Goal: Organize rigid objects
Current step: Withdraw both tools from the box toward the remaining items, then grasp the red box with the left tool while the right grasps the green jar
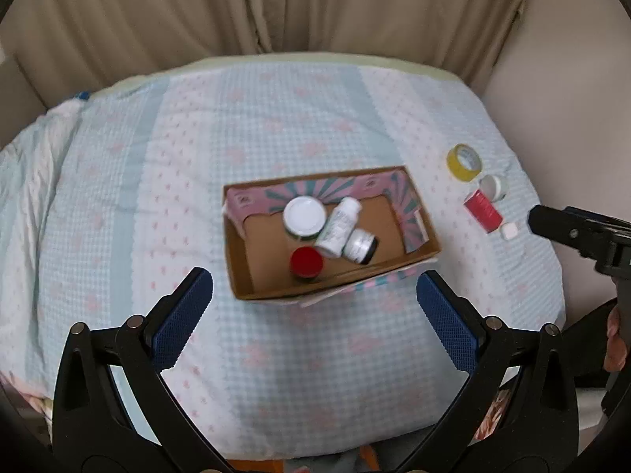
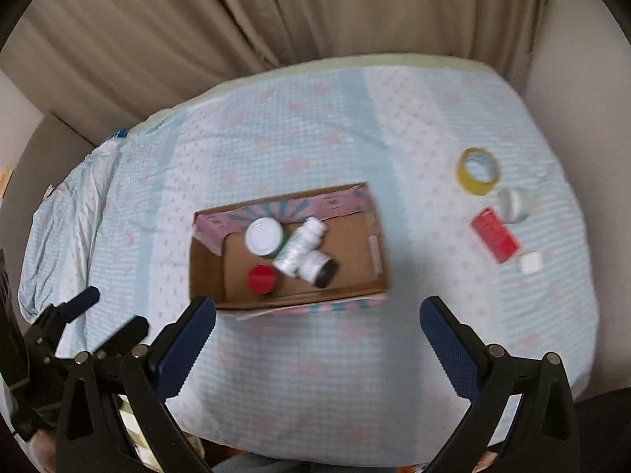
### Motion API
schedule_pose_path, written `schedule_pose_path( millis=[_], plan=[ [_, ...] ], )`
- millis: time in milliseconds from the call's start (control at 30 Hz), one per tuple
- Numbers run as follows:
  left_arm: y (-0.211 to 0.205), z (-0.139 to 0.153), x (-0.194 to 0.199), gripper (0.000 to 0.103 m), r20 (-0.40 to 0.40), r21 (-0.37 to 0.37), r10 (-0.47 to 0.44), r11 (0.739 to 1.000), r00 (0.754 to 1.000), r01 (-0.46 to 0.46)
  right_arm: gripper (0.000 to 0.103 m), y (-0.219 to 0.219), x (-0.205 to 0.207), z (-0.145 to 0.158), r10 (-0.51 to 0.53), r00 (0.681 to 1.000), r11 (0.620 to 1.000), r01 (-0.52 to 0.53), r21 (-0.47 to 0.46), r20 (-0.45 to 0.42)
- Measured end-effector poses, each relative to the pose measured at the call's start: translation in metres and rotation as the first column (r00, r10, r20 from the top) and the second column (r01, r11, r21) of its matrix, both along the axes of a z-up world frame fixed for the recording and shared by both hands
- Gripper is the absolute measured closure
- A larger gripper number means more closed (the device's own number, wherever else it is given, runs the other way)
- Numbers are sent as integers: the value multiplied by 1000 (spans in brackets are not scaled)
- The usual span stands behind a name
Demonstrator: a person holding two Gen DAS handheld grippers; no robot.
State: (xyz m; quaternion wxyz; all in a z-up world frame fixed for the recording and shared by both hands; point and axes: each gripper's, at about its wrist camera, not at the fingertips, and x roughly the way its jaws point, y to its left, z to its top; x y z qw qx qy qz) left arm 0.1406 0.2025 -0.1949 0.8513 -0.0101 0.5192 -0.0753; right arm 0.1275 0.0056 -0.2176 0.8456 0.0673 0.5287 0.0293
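An open cardboard box [image 1: 236,260] [image 2: 205,272] sits mid-bed. It holds a white-lidded jar [image 1: 303,216] [image 2: 263,236], a white bottle [image 1: 339,226] [image 2: 299,248], a black-capped bottle [image 1: 359,246] [image 2: 319,267] and a red-lidded jar [image 1: 306,262] [image 2: 261,279]. To the right on the bedspread lie a yellow tape roll [image 1: 464,161] [image 2: 478,171], a white cup [image 1: 493,187] [image 2: 514,204], a red box [image 1: 482,211] [image 2: 494,234] and a small white cube [image 1: 509,231] [image 2: 531,263]. My left gripper [image 1: 315,295] is open and empty, above the box's near edge. My right gripper [image 2: 317,323] is open and empty.
The bed has a blue checked cover [image 1: 299,126] [image 2: 315,374] and beige curtains [image 1: 276,4] behind. The right gripper's tip shows at the right edge of the left wrist view [image 1: 568,232]. The left gripper shows at the lower left of the right wrist view [image 2: 79,323].
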Motion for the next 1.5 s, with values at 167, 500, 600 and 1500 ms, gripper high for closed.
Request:
schedule_pose_path(
  millis=[167,500,600,1500],
  plan=[
    [-35,23,-3,0,45,-5,0,1000,999,1,0,-44,-20,33,-63,993,995,70,-64,102],
    [-161,40,-5,0,107,-12,85,996,991,-84,0,-157,-29,70,-18,978,993,42,-112,207],
    [-205,29,4,0,75,-10,108,994,991,-108,0,-192,-20,69,8,977,995,13,-95,214],
    [-429,-205,127,2,-270,-97,211,965,939,-245,0,-353,166,-93,-84,988,992,71,-102,-130]
  ],
)
